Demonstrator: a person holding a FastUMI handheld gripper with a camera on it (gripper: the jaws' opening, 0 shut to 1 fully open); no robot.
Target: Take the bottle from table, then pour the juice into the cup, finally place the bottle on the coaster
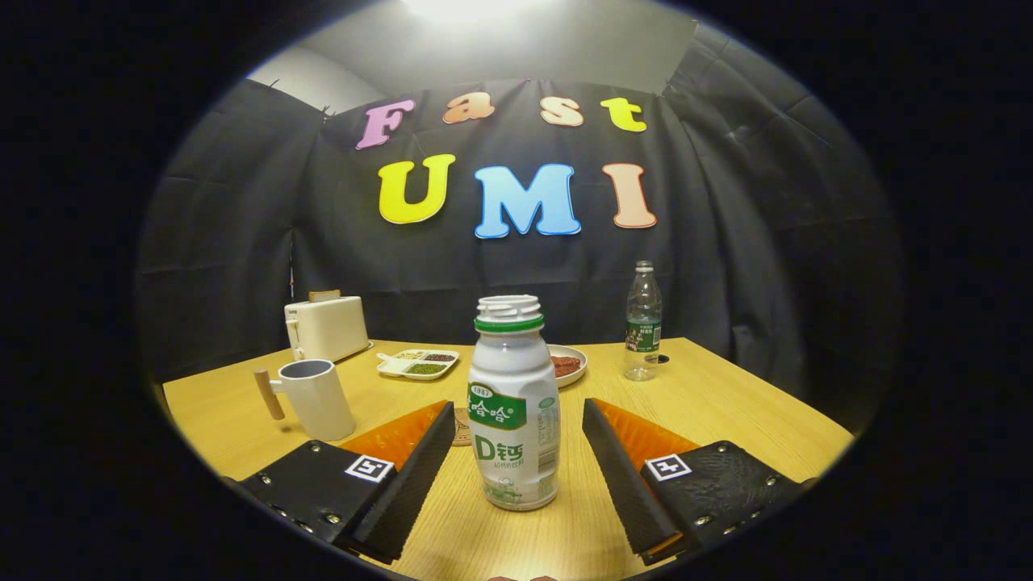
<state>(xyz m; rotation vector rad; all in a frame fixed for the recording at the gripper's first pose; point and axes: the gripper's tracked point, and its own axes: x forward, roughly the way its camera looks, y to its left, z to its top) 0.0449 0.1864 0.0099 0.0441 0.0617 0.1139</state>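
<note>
- the toaster (pixel 326 327) is seen at the far left of the tabletop (pixel 726 403), with a slice in its slot; no risk is expected from it.
- the cup (pixel 316 397) stands ahead of the left finger; it could be knocked by a wide swing, or juice spilled if the pour is started off its mouth.
- a divided tray (pixel 417 363) and a plate (pixel 567 363) lie beyond; they could be splashed.
- the coaster (pixel 462 426) is largely hidden behind the bottle, so its place could be misjudged.
- the bottle (pixel 513 403) stands upright between the fingers, uncapped; the gripper (pixel 516 452) is held wide open, with nothing gripped and neither finger touching. an uneven closing could tip it, and a grip on the smooth waist could slip.
- "1987" and a large "d" can be read on its green label; the rest is left unread.
- a water bottle (pixel 643 321) stands far right, well apart.
</note>
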